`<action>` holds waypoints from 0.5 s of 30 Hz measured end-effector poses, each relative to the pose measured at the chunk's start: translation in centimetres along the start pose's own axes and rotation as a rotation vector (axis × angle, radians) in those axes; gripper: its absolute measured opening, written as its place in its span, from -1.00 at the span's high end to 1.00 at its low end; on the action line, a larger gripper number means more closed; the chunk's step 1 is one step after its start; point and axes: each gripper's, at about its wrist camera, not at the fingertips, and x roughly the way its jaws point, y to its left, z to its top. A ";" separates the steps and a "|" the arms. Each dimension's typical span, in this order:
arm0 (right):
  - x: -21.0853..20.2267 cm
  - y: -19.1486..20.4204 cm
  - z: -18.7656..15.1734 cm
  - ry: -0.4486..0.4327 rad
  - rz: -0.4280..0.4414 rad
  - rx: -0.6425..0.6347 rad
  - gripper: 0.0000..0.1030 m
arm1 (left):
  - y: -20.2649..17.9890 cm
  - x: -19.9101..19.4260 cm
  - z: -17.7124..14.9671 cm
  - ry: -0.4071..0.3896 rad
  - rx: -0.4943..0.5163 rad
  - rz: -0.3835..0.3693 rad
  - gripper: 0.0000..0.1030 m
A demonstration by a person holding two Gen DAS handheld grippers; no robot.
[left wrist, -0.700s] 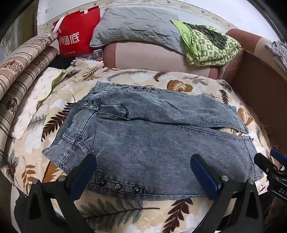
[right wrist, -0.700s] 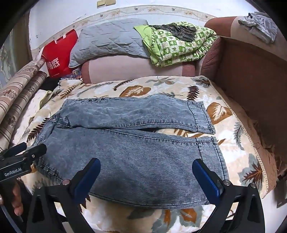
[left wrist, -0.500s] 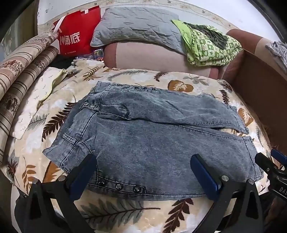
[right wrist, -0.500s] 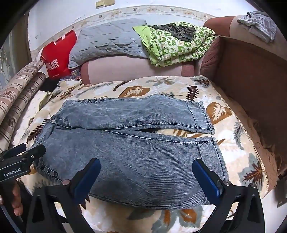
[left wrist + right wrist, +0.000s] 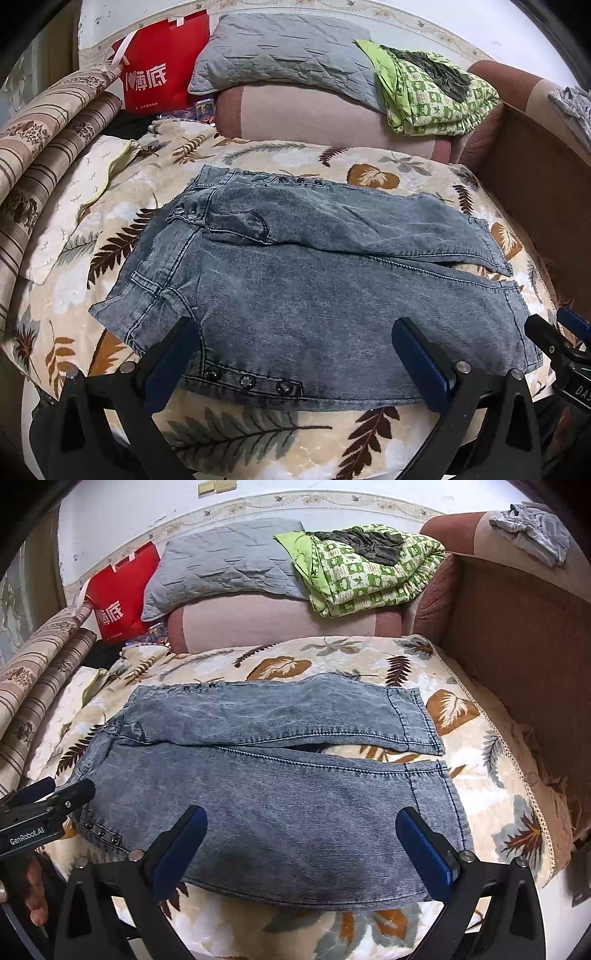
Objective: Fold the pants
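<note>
Left wrist view shows our left gripper (image 5: 295, 354) spread wide and empty over grey-blue acid-washed denim pants (image 5: 325, 288), lying flat mid-frame on the leaf-patterned bedspread (image 5: 236, 435). Our right gripper (image 5: 301, 843) likewise gapes. Limp, weighty denim probably grips best at waistband and hem.

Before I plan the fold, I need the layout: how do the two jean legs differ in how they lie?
The near leg lies flat and smooth, while the far leg is rumpled near the crotch. The near leg's hem reaches further right than the far leg's. Both are washed grey-blue denim, spread side by side on the leaf-print blanket.
</note>
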 end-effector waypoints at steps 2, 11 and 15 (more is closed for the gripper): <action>-0.1 0.1 0.0 0.000 0.000 -0.001 -1.00 | 0.0 0.0 0.1 0.001 0.000 -0.001 -1.00; 0.1 0.3 0.1 0.004 0.005 -0.002 -1.00 | -0.1 0.0 0.1 0.002 -0.001 -0.001 -1.00; 0.2 0.4 0.2 0.005 0.008 -0.004 -1.00 | 0.0 0.0 0.2 0.004 0.000 -0.002 -1.00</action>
